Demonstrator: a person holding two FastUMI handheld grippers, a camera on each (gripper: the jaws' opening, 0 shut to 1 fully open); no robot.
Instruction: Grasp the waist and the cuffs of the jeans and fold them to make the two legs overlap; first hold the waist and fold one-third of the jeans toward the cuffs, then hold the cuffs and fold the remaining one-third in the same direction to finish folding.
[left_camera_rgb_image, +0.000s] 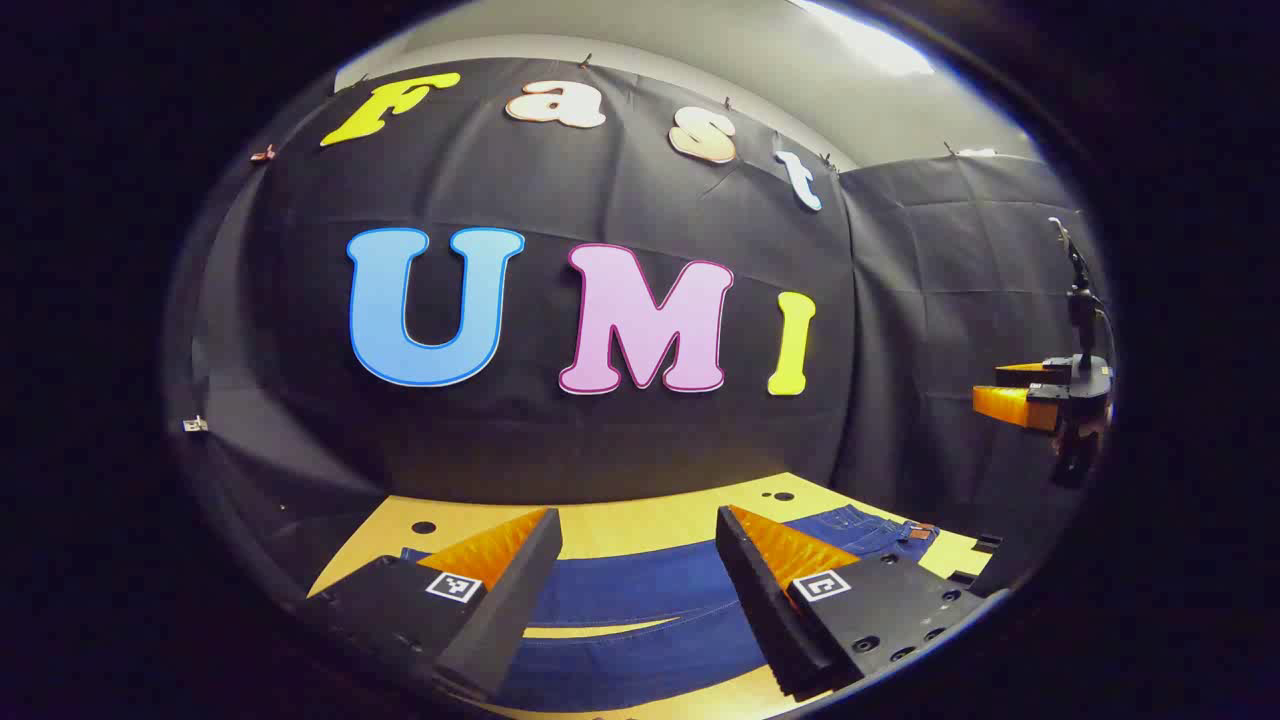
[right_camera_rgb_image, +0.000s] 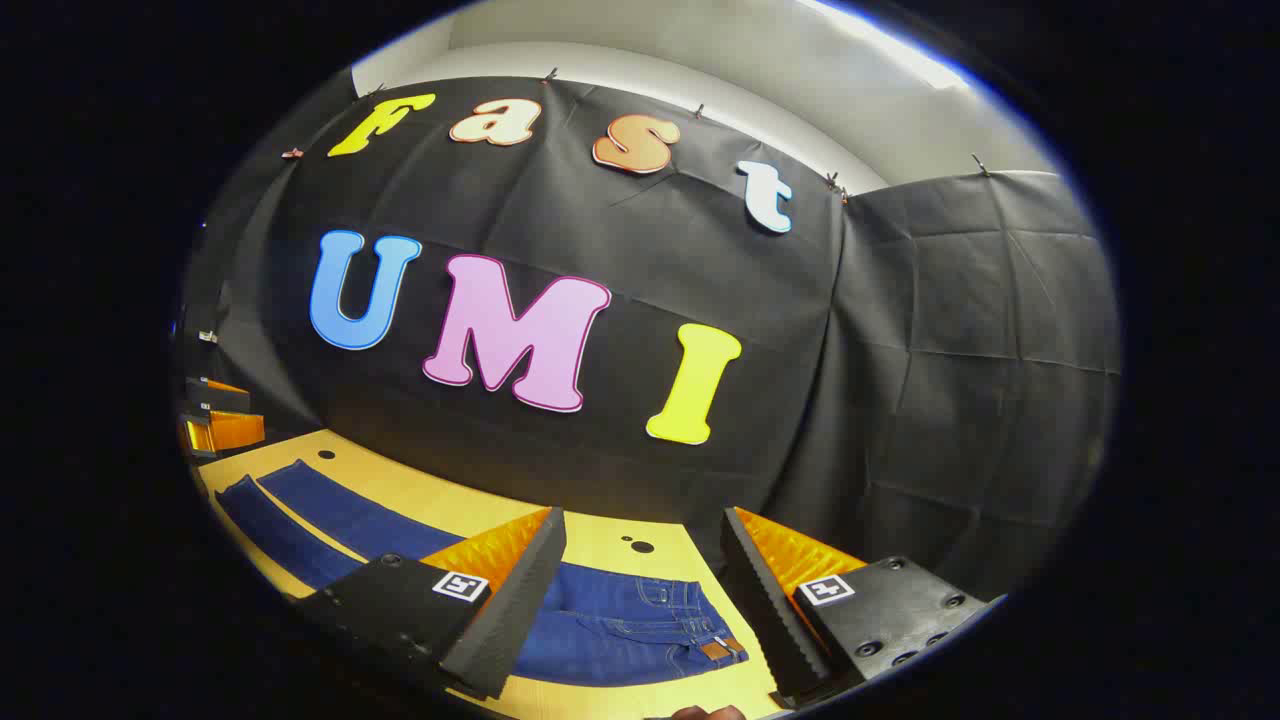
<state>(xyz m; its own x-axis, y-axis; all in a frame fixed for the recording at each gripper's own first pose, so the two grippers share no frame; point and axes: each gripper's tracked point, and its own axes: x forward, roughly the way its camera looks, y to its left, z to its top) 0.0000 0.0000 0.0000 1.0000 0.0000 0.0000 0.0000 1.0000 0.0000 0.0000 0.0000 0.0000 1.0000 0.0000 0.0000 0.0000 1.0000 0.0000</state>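
Nearest the camera in the left gripper view, the left gripper hangs above the jeans with its two fingers spread wide apart and nothing between them; blue denim shows through the gap. The jeans lie flat and unfolded on the yellow table, their two legs parted by a thin sliver of tabletop. Past the left gripper's right-hand finger, the waist of the jeans carries a small brown patch. Beyond the jeans, dark round holes dot the table's surface. Farther off, well above the waist end of the jeans, the right gripper points inward; from this angle it is hard to be sure how wide it stands.

In the right gripper view, the right gripper hovers over the waist of the jeans, fingers likewise held apart and gripping nothing. The waistband, pockets and brown patch sit between the fingers. From there the two legs run away side by side along the table toward the cuffs. Just beyond the cuff end, the left gripper appears small at the edge. Behind the jeans, the black cloth wall rises.
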